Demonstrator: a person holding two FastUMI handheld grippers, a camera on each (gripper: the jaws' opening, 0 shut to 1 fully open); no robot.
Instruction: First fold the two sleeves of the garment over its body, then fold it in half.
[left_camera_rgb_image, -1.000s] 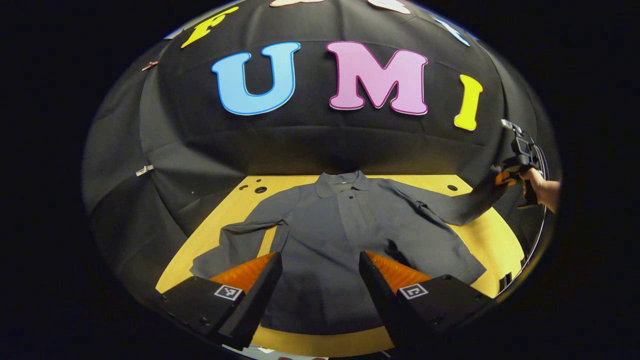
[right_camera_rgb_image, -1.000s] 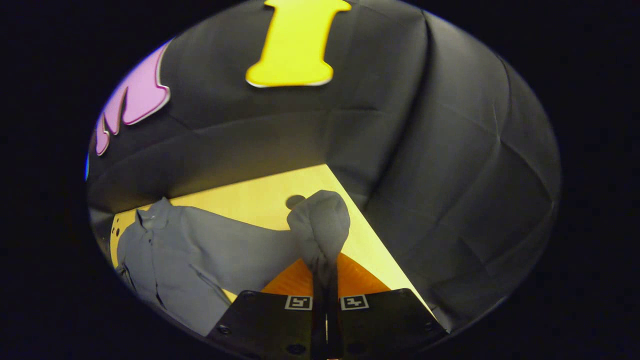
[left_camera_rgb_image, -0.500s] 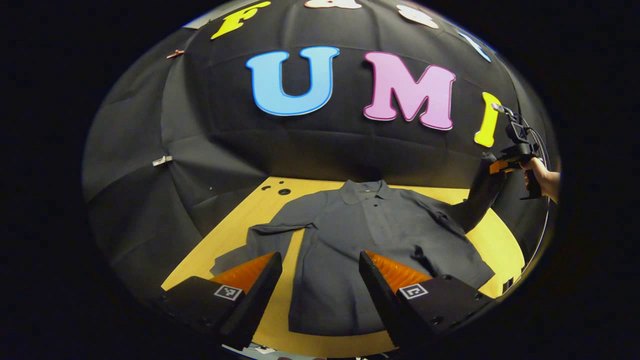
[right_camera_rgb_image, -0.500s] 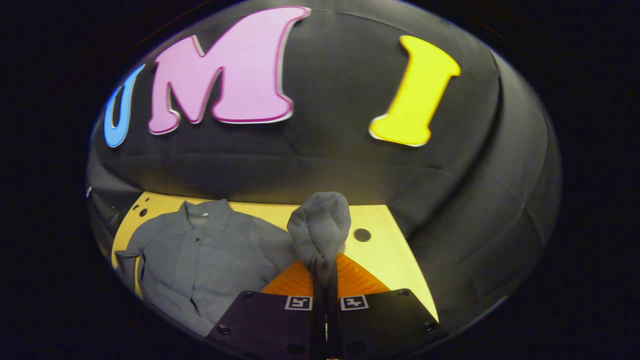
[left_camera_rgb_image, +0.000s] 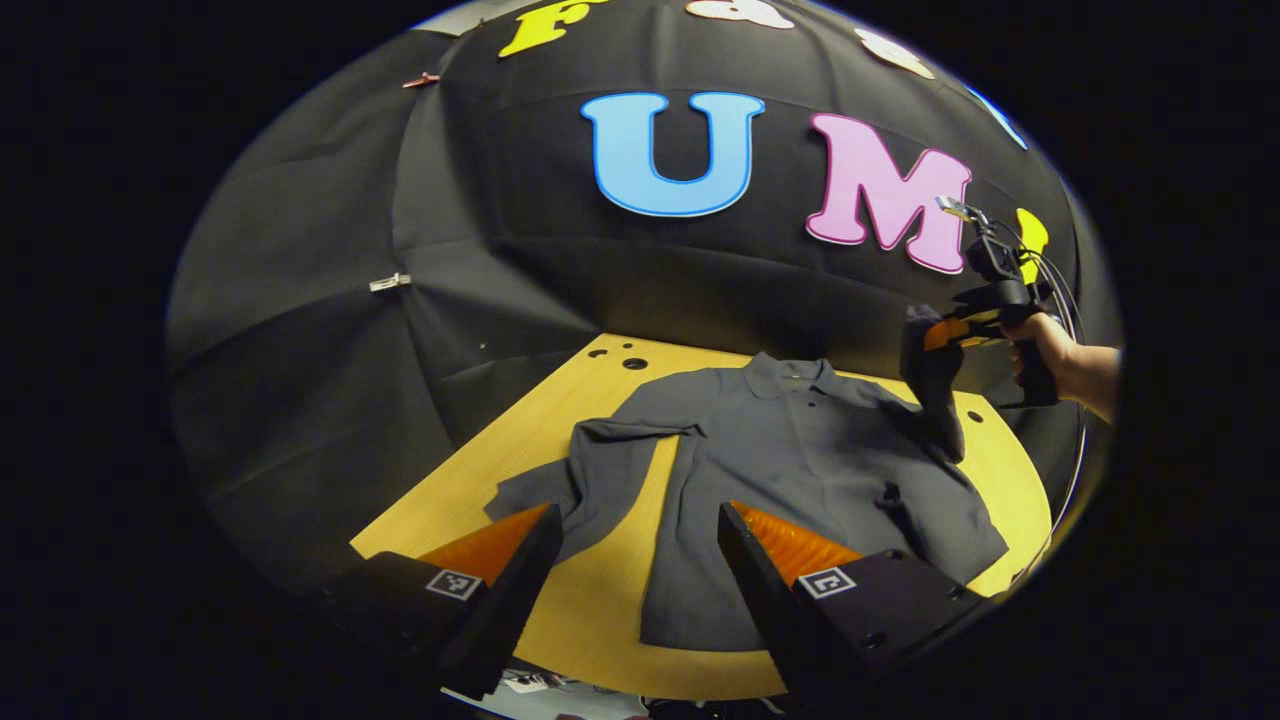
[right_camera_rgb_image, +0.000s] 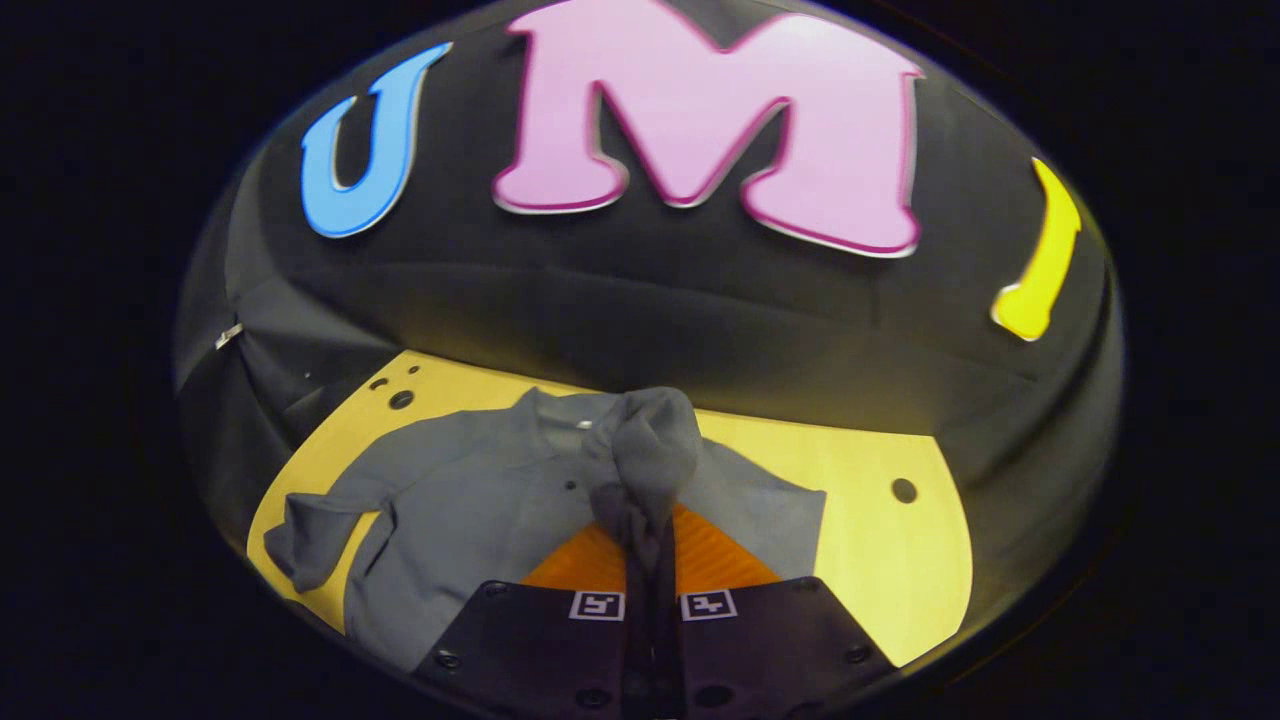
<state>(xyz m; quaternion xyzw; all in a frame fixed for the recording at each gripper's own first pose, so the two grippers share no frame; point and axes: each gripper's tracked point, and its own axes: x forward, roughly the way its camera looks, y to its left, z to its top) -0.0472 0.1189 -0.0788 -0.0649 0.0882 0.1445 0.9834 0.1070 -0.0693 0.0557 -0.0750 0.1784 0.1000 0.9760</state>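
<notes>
My right gripper (right_camera_rgb_image: 650, 560) pinches the right sleeve (right_camera_rgb_image: 645, 460), lifted at 3 o'clock of the shirt (left_camera_rgb_image: 790, 470) on the table (left_camera_rgb_image: 600, 600). My left gripper (left_camera_rgb_image: 640, 560) hangs spread, empty. I'd lay the sleeve flat across the chest, no bunching.

A plain dark grey shirt (left_camera_rgb_image: 800, 470) is seen on a yellow wooden table (left_camera_rgb_image: 600, 590), dark buttons included.

The shirt (left_camera_rgb_image: 800, 480) lies on the table (left_camera_rgb_image: 600, 610); its one sleeve (right_camera_rgb_image: 645, 450) hangs above the body, pinched in the right gripper (right_camera_rgb_image: 650, 590).
</notes>
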